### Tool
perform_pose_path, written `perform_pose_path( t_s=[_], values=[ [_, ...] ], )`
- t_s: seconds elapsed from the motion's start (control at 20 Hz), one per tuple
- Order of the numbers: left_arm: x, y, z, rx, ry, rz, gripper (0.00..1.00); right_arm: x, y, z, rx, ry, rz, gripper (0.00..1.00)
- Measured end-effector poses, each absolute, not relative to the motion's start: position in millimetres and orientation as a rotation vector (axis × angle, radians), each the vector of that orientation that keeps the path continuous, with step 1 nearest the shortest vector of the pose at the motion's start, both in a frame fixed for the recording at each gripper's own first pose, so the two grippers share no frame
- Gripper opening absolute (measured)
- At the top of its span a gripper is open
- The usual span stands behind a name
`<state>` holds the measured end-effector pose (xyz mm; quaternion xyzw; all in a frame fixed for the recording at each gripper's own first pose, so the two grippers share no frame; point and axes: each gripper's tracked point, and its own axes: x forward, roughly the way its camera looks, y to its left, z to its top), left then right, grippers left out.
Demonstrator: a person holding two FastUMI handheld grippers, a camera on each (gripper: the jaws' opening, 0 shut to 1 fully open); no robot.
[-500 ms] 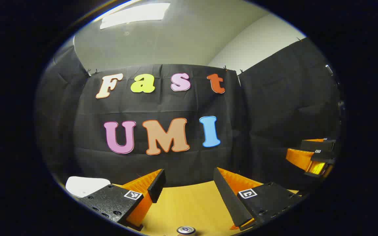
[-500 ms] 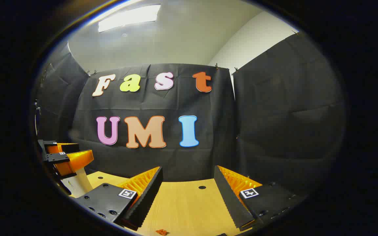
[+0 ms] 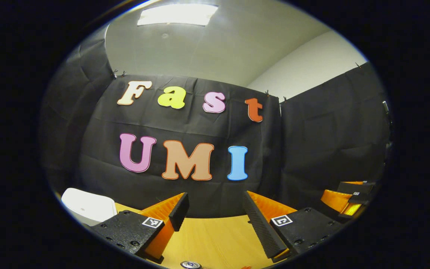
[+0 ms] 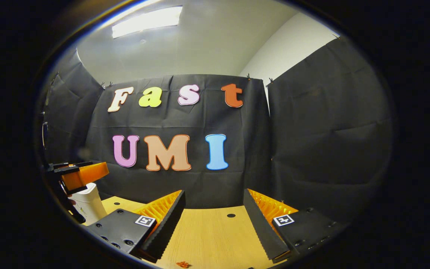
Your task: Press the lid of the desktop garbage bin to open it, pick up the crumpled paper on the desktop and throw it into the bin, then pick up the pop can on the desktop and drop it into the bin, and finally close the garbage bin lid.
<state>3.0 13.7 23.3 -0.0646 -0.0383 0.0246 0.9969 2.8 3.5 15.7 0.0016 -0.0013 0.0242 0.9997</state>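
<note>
Since half a second earlier, the left gripper (image 3: 213, 209) had tipped downward and drifted toward the bin (image 3: 88, 207), so more of its white lid showed at the far left of the left gripper view, while the pop can (image 3: 190, 265) had slid leftward along the bottom edge. Its jaws stood wide apart with nothing between them. The bin sat on the wooden table (image 3: 215, 239), to the left of the fingers; the can's top lay right of the bin, just below the gap between the jaws. Farther right of the bin, the right gripper (image 3: 349, 196) hung near the wall.

From the right gripper view, the bin (image 4: 86, 205) stood at far left with the left gripper (image 4: 78, 175) just above it. The right gripper (image 4: 213, 213), well right of the bin, was open wide and empty over the table (image 4: 215, 239).
</note>
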Motion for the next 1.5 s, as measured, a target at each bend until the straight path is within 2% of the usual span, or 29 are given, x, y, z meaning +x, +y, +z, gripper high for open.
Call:
perform_pose_path(
  t_s=[0.8,1.5],
  values=[
    [-11.1,67.8,16.8,-0.03,-0.063,0.196,0.89,42.9,56.9,12.0,0.011,0.003,0.182,0.98],
    [-8.3,69.6,8.7,-0.024,-0.036,0.21,0.89,50.9,66.2,16.9,0.008,-0.011,0.205,0.98]
  ],
)
